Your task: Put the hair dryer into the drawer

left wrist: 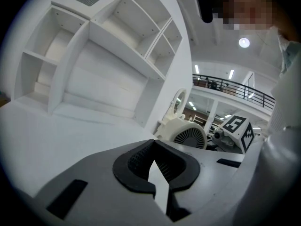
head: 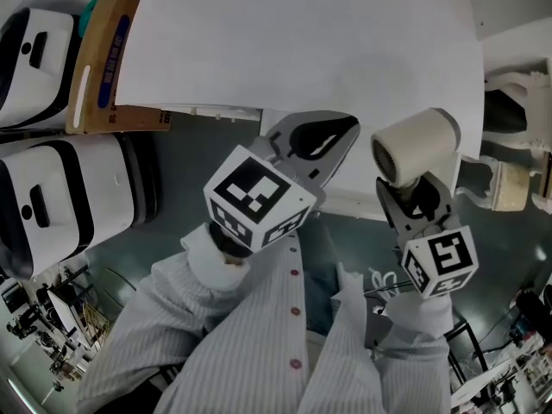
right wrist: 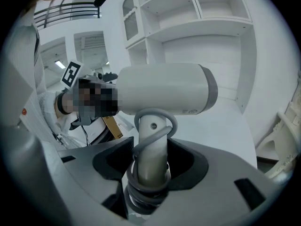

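1. Your right gripper point(right wrist: 150, 168) is clenched on the hair dryer point(right wrist: 164, 93) by its upright handle, which has the grey cord point(right wrist: 159, 134) coiled round it.
2. The barrel lies level and held in the air, its grilled end facing your left gripper point(left wrist: 150, 161).
3. The left gripper's jaws are together and empty.
4. Beneath is a white table point(head: 302, 41), with a white shelf unit point(left wrist: 103, 55) behind it and a grey floor point(head: 198, 162) in front.

The flat white bench point(head: 302, 41) lies bare and wide ahead, open to pass over. A tall white shelf unit point(left wrist: 108, 46) walls its far side. A brown cardboard box point(head: 103, 59) flanks its left edge, a carved white furniture piece point(head: 517, 93) its right. The cream hair dryer point(head: 416, 145), clamped in the right tongs point(head: 412, 188), hangs just beside the left tongs point(head: 345, 132).
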{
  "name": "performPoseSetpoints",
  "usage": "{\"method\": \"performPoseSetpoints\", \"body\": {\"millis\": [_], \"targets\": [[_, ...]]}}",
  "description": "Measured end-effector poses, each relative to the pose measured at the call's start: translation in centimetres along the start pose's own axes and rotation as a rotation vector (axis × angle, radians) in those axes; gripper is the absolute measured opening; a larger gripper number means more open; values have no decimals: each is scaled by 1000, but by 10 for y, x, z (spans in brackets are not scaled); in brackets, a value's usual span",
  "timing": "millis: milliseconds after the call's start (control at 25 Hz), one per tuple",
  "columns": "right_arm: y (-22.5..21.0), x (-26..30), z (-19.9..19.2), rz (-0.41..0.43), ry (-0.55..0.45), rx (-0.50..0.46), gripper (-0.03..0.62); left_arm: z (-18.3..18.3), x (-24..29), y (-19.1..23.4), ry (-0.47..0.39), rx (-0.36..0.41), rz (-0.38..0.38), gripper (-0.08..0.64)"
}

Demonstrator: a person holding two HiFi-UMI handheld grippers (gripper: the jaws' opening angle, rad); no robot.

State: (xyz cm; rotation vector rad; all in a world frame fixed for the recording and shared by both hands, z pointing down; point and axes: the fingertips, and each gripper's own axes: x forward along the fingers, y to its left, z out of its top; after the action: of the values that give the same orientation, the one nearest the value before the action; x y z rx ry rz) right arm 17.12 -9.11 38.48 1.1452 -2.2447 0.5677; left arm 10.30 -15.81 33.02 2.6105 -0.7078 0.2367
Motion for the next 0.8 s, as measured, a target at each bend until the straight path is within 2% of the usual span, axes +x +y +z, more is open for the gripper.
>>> {"method": "performPoseSetpoints", "body": {"millis": [160, 520, 800], "targets": [[3, 17, -16, 35, 25, -24, 212, -23, -1, 11, 45, -7, 17, 9], [9, 43, -63, 95, 163, -191, 212, -75, 5, 21, 143, -44, 42, 9], [8, 63, -104, 184, 271, -322, 212, -115, 7, 34, 211, -74, 82, 9]]}}
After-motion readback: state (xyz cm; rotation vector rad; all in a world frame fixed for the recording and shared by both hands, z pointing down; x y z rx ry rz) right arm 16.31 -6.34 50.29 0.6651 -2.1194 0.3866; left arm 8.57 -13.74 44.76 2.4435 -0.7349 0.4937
